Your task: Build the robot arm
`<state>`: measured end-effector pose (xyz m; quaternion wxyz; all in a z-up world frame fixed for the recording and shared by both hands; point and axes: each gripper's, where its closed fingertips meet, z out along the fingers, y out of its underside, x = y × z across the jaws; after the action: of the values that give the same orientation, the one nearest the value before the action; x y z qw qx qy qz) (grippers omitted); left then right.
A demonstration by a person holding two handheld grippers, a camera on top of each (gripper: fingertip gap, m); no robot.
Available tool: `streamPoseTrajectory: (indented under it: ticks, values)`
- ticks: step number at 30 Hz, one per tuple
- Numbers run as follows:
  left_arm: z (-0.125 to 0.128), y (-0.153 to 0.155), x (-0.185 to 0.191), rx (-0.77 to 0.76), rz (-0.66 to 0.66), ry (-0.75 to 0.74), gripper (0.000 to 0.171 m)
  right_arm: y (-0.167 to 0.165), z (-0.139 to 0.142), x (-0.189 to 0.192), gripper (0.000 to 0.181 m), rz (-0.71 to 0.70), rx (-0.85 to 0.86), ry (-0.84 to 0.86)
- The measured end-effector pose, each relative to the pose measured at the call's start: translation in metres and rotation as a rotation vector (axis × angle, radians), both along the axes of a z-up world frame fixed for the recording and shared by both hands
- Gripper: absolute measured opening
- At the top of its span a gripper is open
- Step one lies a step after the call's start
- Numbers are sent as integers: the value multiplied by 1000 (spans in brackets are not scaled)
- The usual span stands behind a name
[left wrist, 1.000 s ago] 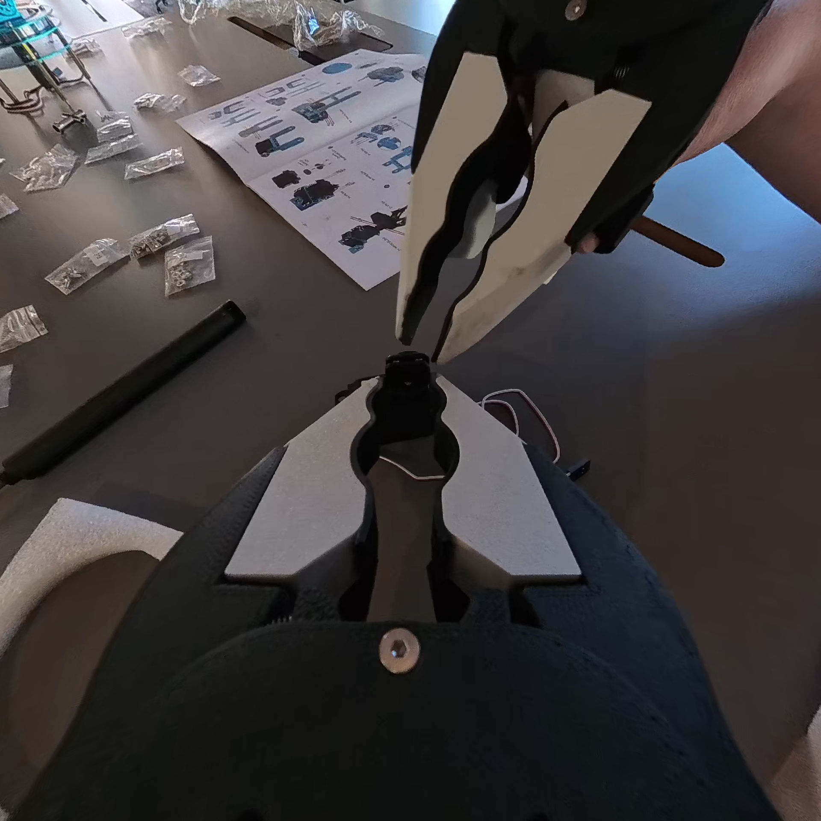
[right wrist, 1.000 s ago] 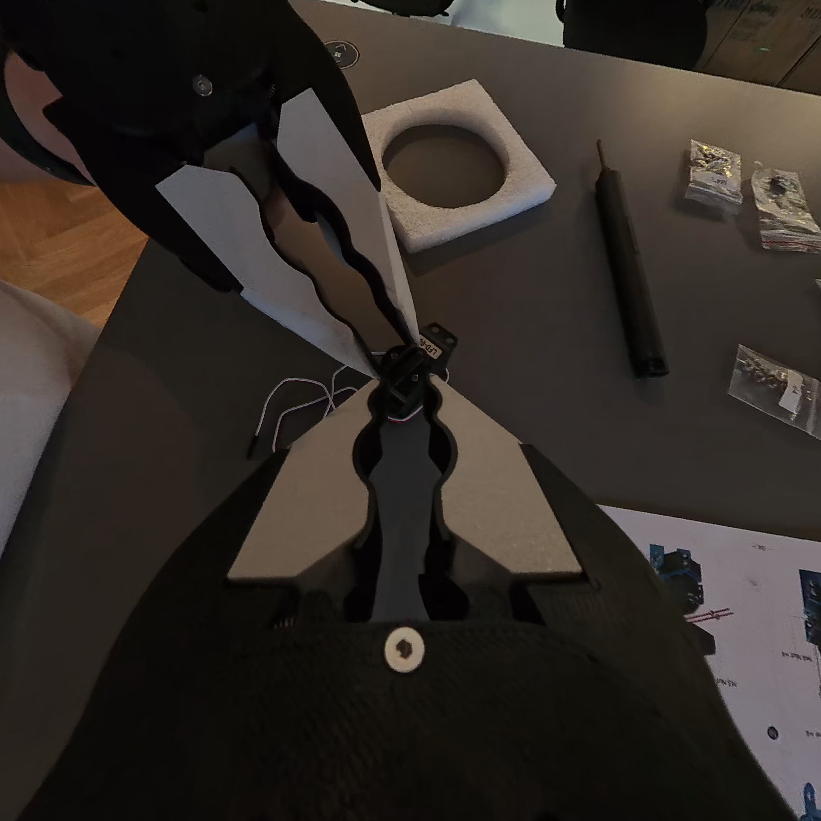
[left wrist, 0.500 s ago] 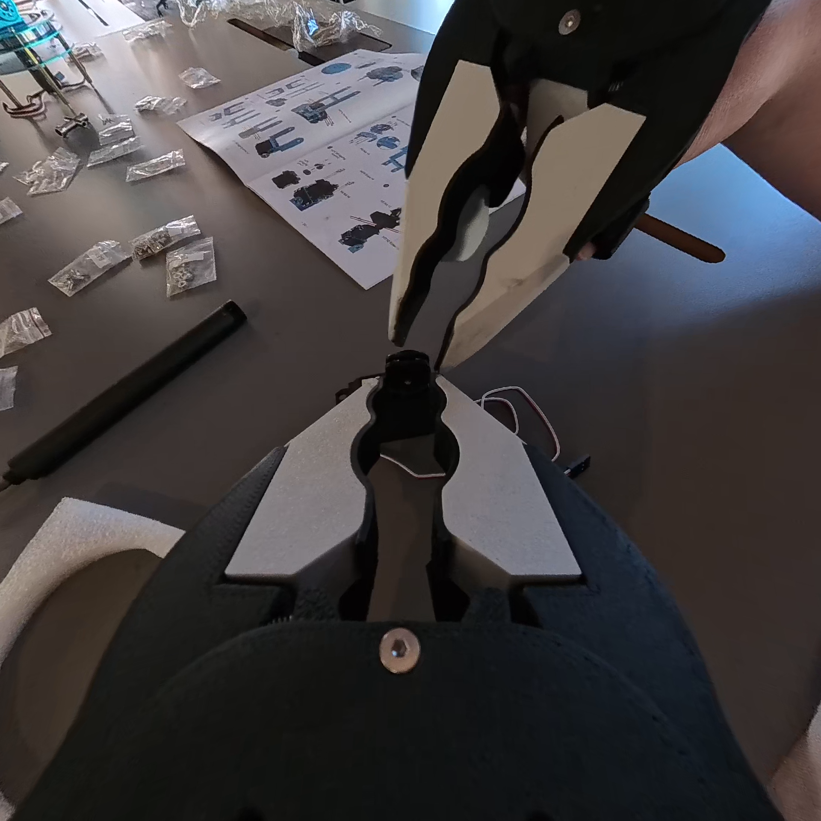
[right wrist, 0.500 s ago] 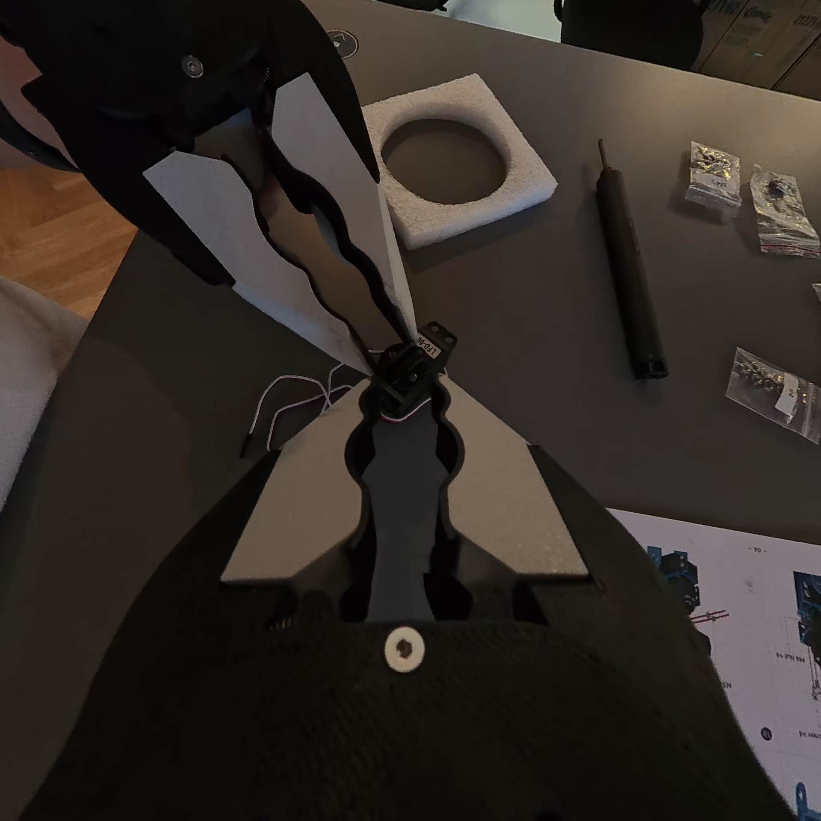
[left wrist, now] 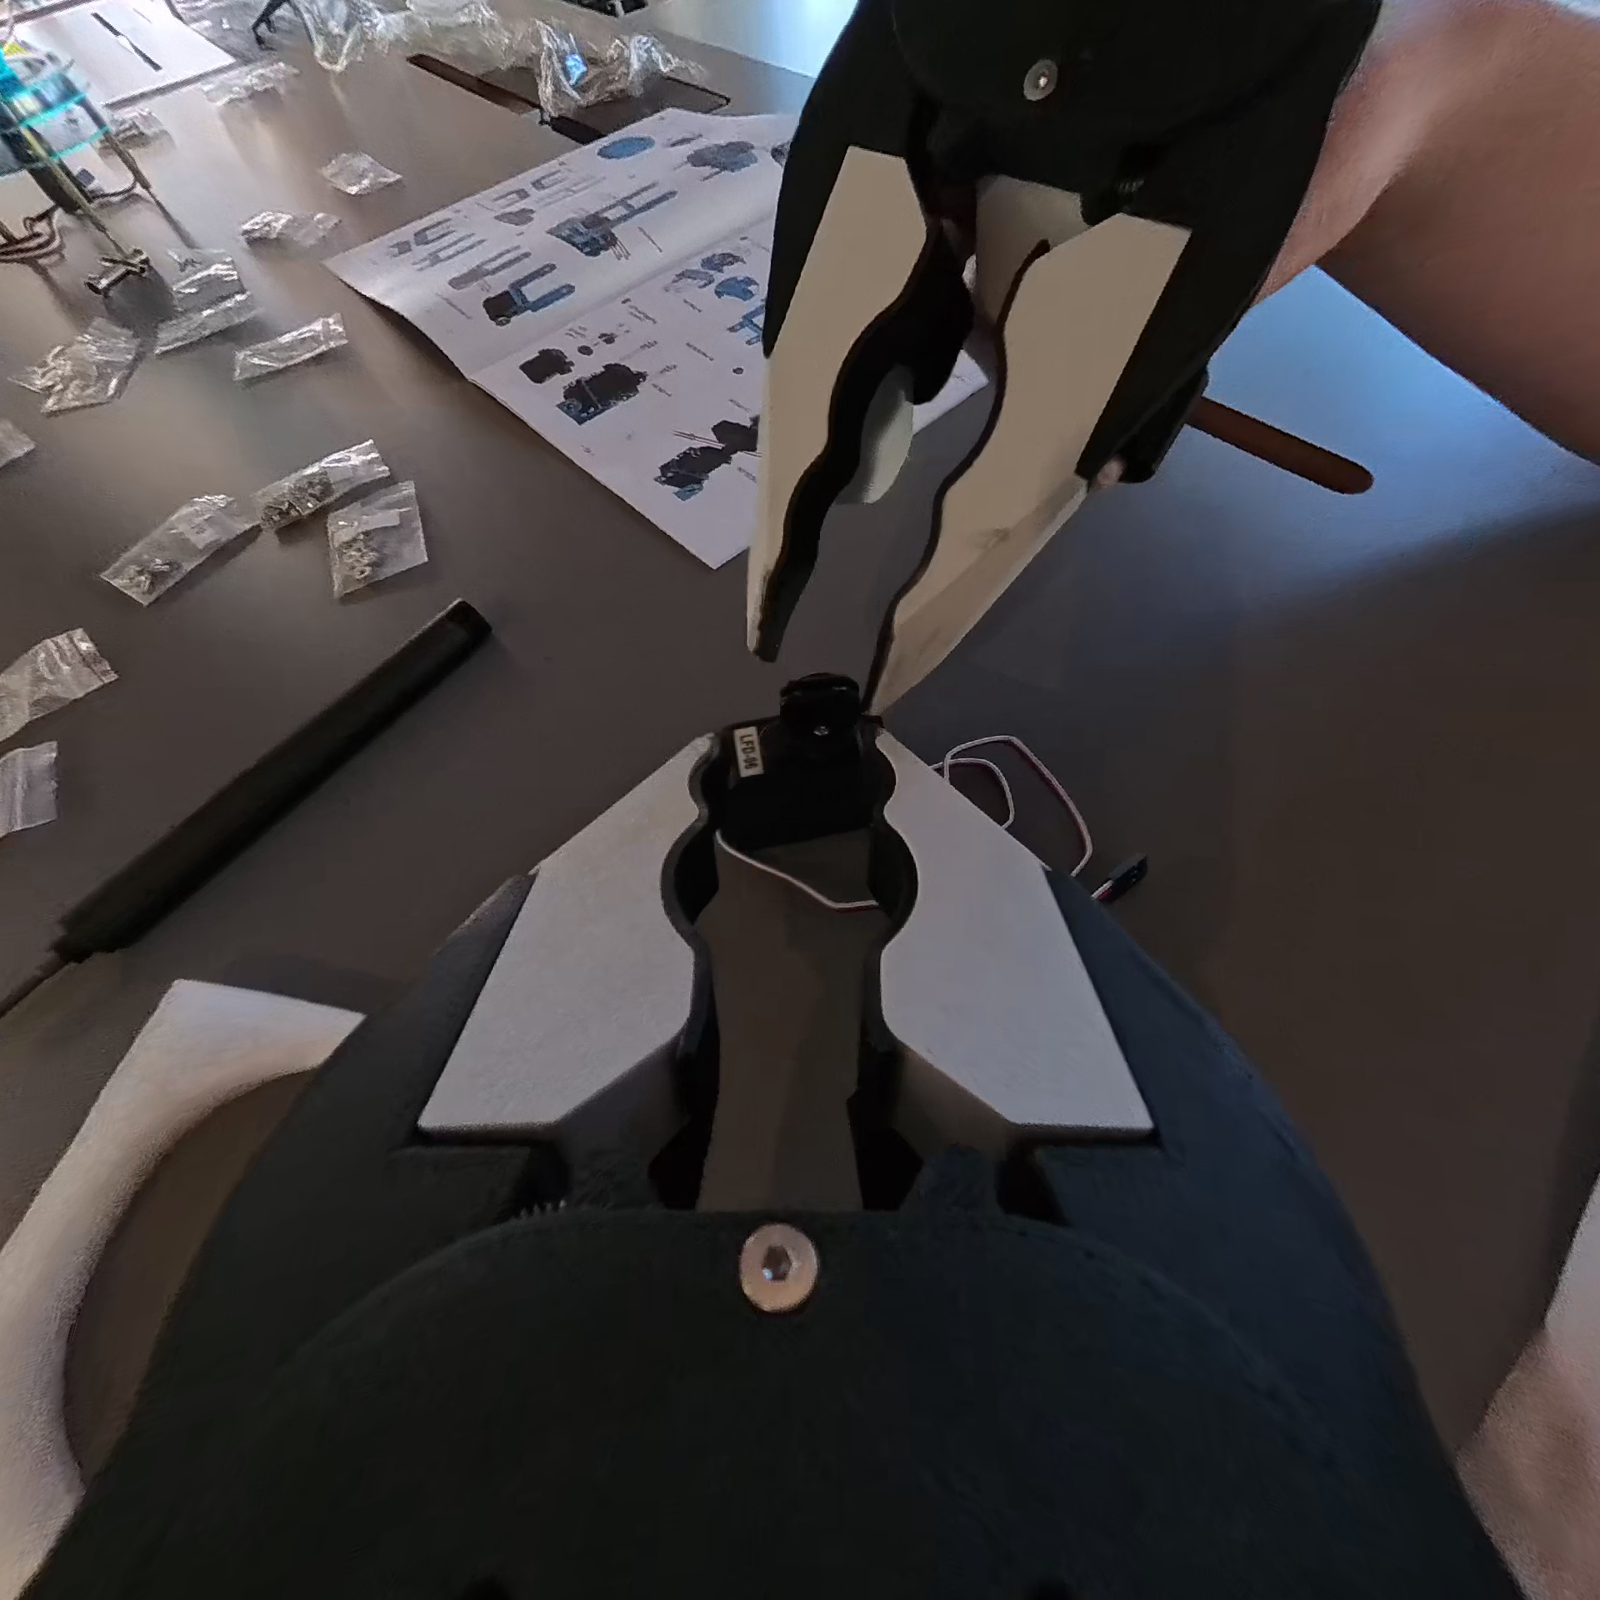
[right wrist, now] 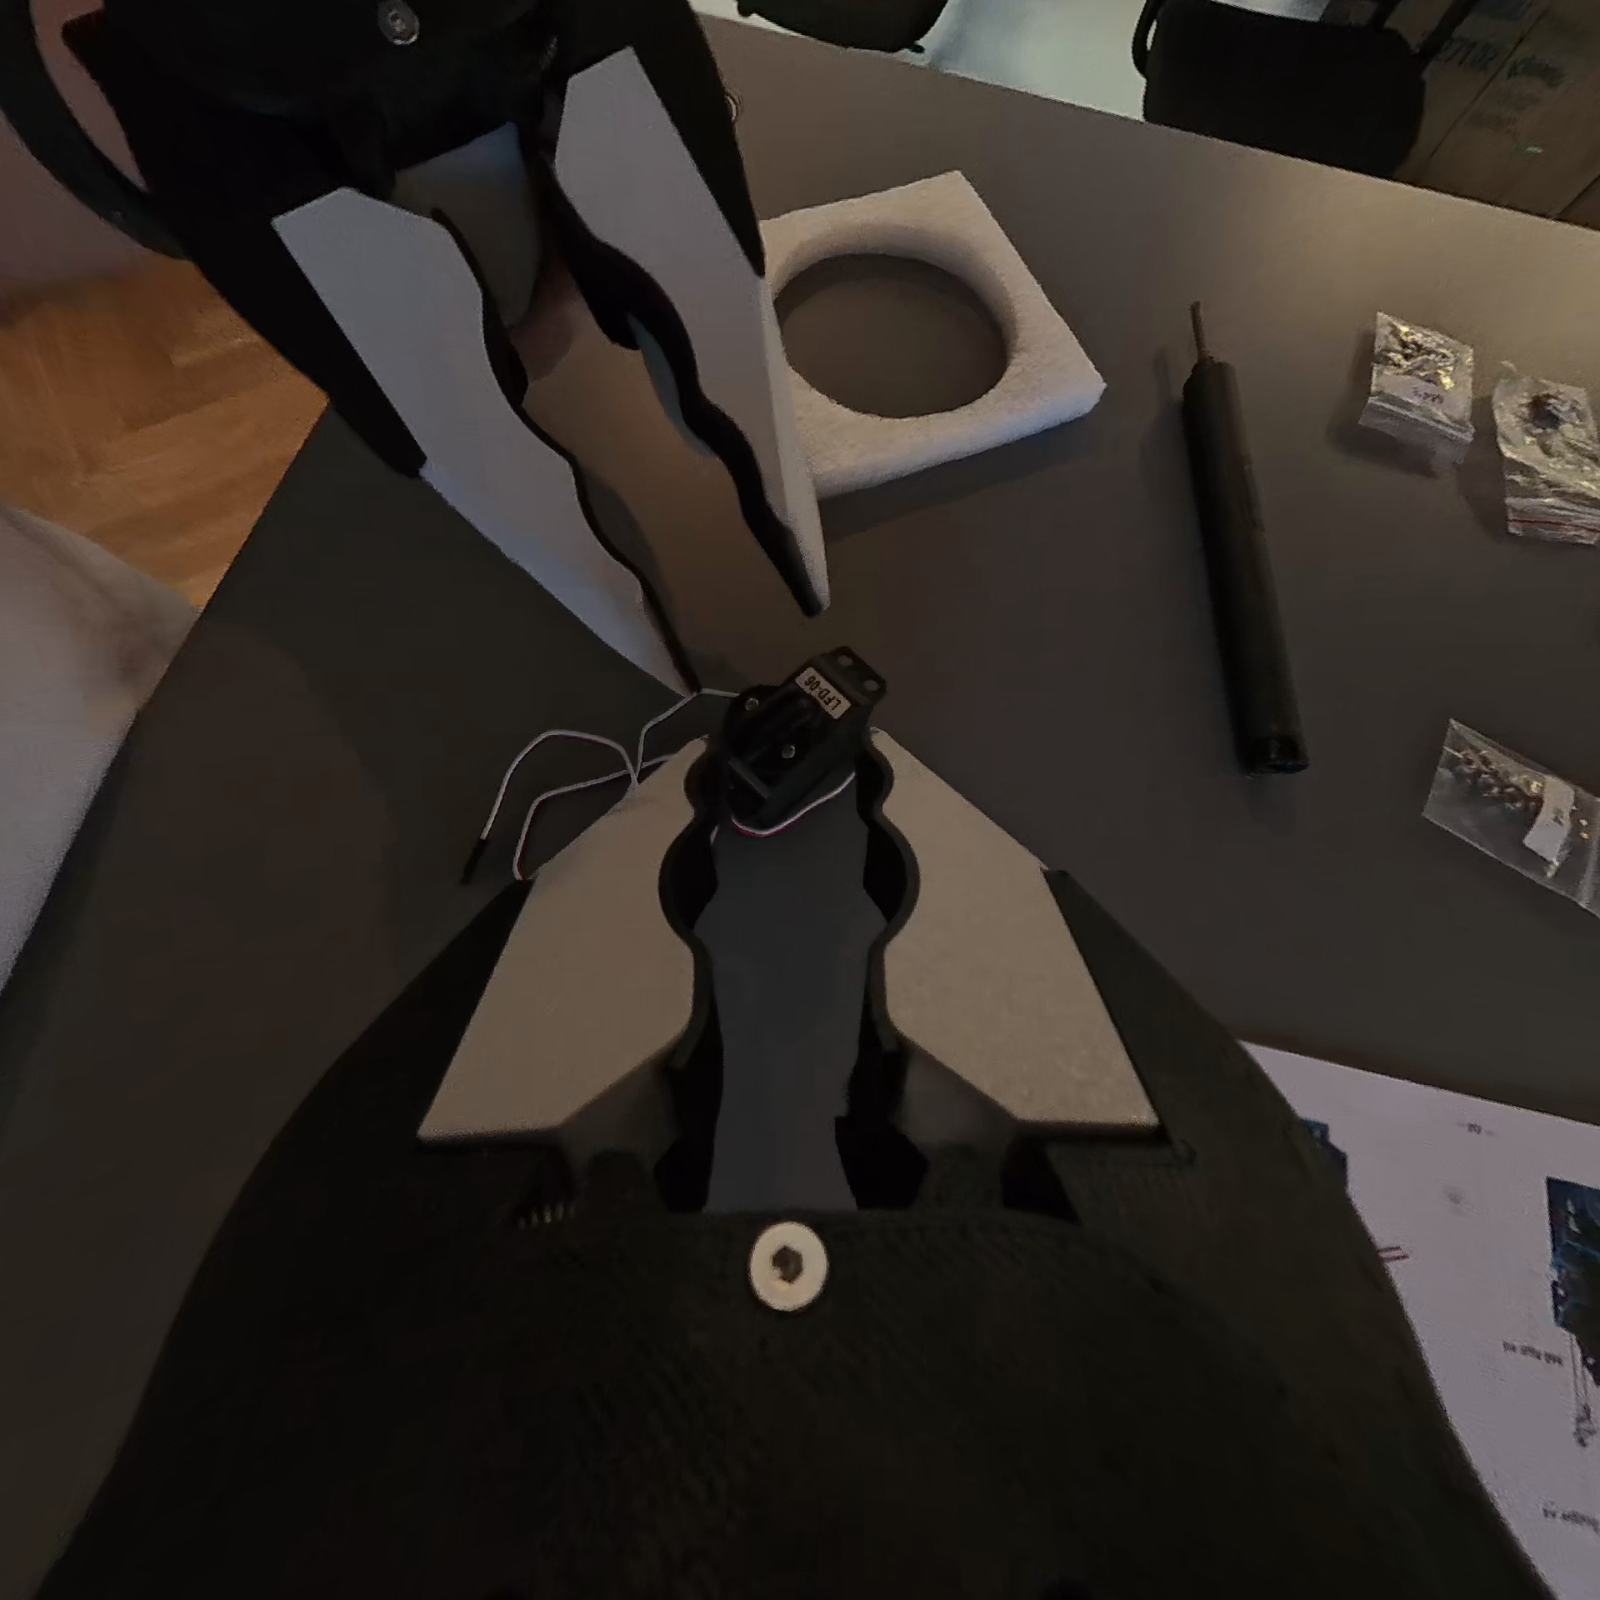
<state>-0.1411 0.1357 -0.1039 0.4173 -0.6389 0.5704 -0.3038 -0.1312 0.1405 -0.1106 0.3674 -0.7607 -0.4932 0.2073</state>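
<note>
A small black servo (left wrist: 796, 779) with a white label and a thin white-red wire (left wrist: 1013, 779) sits between both grippers' tips above the dark table (left wrist: 1255, 822). My right gripper (right wrist: 788, 745) grips the servo (right wrist: 779, 736) at its fingertips. In the left wrist view the right gripper (left wrist: 818, 671) comes down from above, one tip against the servo's top. My left gripper (left wrist: 796, 743) straddles the servo closely. In the right wrist view the left gripper (right wrist: 746, 648) has its jaws apart and its tips just clear of the servo. The wire (right wrist: 554, 753) trails onto the table.
A printed instruction sheet (left wrist: 606, 286) lies behind the servo. A black tube (right wrist: 1238, 563), a white foam block with a round hole (right wrist: 866, 459) and several small bags of parts (left wrist: 346, 519) lie around. The table edge and wood floor (right wrist: 130, 390) are at the left. My two grippers' fingertips are within a few centimetres of each other.
Both grippers' jaws have widened, the right first, the left in the last half second. The servo now shows its label to the left wrist camera and sits deeper between the left fingers.
</note>
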Motion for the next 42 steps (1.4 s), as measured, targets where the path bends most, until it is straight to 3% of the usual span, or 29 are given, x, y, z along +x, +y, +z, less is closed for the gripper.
streamPoseTrajectory:
  ticks: [15,22,25,27,30,33,42]
  values:
    - [-7,-5,9,-26,-45,-2,14,-3,-6,-2,21,56,-29,-36]
    - [-6,-6,10,-24,-49,-1,19,-5,-6,-2,21,52,-48,-26]
    - [-7,-5,9,-14,-44,16,16,-1,-3,0,25,5,-19,-59]
    - [-3,-3,6,2,-29,24,21,-3,7,3,48,-52,12,-93]
    - [7,-2,-3,5,7,33,32,-14,21,12,46,-181,55,-263]
    - [12,3,-21,25,69,68,34,-22,28,-2,46,-264,81,-342]
    - [17,29,-62,16,237,108,35,-17,20,-17,47,-296,87,-396]
